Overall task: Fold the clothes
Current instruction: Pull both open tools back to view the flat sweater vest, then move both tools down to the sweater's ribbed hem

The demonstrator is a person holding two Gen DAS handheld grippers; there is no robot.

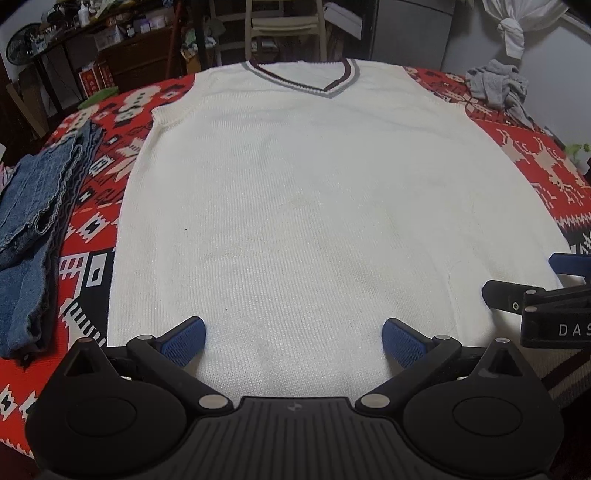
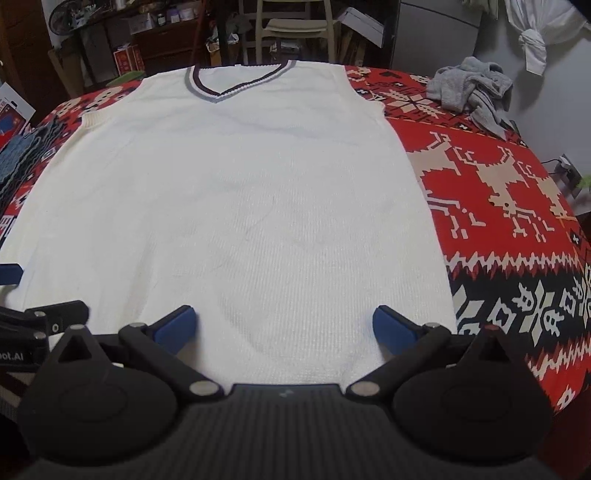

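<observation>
White knit vest point(image 1: 314, 206), sleeveless, lay spread flat and face up on the table, over a red patterned cloth point(image 2: 498, 184) with pale reindeer figures. Its V-neck, trimmed in maroon and grey stripes point(image 1: 328, 90), pointed away from both cameras; the hem sat nearest the grippers. Vest looked smooth, with only faint creases near the chest.

Left gripper point(image 1: 293, 341) hovered low over the hem, jaws spread wide, blue pads point(image 1: 188, 338) apart with bare knit between them. Nothing grasped.

Right gripper point(image 2: 282, 328) held likewise over the hem on the vest's other side, jaws spread wide, blue pads point(image 2: 393, 328) clear of each other, nothing between them but fabric below. Whether either set of pads touched the knit could not be told.

Each gripper showed at the edge of the other's view, so they sat near one another, side by side.

Folded blue jeans point(image 1: 35, 229) rested at the left edge of the cloth, just beside the vest but not touching. A crumpled grey garment point(image 2: 472, 96) lay at the far right corner, well apart from the vest. A pale chair point(image 2: 295, 29) stood beyond the table.
</observation>
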